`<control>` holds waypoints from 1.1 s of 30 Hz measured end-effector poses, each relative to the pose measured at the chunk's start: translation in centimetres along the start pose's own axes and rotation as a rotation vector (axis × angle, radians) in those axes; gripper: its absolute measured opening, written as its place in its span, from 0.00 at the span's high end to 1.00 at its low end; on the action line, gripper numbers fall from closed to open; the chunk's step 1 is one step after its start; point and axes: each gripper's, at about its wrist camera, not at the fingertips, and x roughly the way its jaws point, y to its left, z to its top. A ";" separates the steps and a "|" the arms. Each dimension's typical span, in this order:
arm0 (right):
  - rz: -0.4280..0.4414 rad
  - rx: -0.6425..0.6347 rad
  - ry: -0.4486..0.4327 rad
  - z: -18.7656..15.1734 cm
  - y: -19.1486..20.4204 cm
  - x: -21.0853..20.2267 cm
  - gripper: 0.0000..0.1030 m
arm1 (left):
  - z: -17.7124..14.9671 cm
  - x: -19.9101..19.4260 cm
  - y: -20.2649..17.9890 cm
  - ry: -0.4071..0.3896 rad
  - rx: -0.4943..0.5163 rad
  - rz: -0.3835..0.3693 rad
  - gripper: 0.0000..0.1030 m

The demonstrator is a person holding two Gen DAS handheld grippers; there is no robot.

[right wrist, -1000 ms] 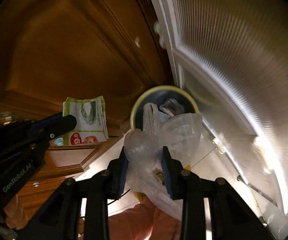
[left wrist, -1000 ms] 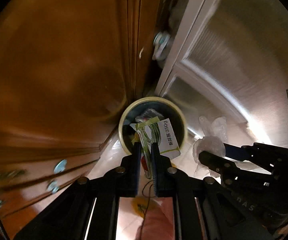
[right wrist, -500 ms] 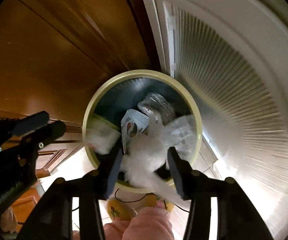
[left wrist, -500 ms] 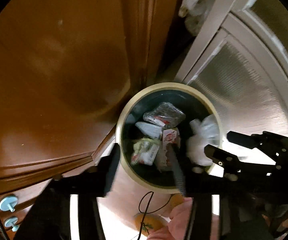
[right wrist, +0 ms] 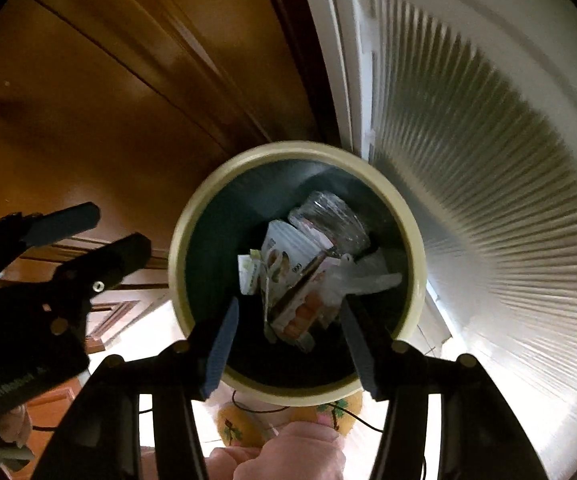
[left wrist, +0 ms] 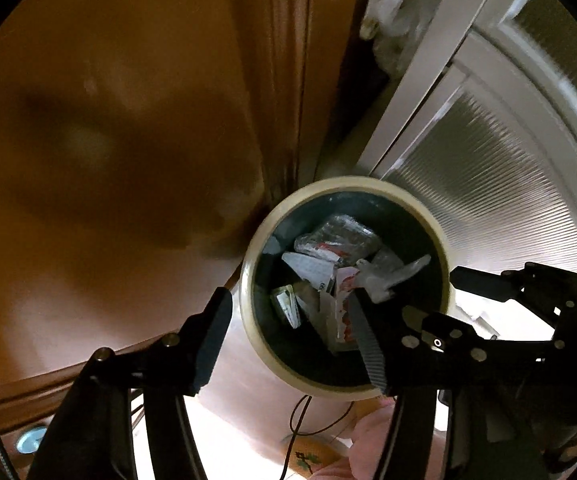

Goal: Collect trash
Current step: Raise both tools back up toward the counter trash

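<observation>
Over the round bin (right wrist: pixel 414 280), both grippers hang with nothing between their fingers.

Left gripper (left wrist: pixel 288 340) is opening; right gripper (right wrist: pixel 290 336) stands spread. Crinkled wrappers (right wrist: pixel 320 220), a flat carton (right wrist: pixel 284 256) and a soft clear bag (right wrist: pixel 368 276) lie inside. That limp bag rests near the smooth cream rim; a passing finger might drag it out.
</observation>
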 end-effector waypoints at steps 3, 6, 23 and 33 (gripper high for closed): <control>-0.002 -0.003 -0.020 0.0 0.4 -2.6 0.48 | 0.4 -2.9 -0.3 -0.025 0.016 -0.009 0.43; -0.007 -0.007 -0.035 -0.1 1.4 -6.2 0.48 | 0.7 -6.6 -0.6 -0.044 0.025 -0.019 0.43; -0.032 -0.022 -0.179 -1.2 11.0 -35.8 0.48 | 1.8 -39.3 -1.2 -0.263 0.220 -0.055 0.42; -0.017 0.008 -0.414 0.9 15.2 -51.5 0.48 | 3.5 -55.5 1.4 -0.416 0.293 0.031 0.36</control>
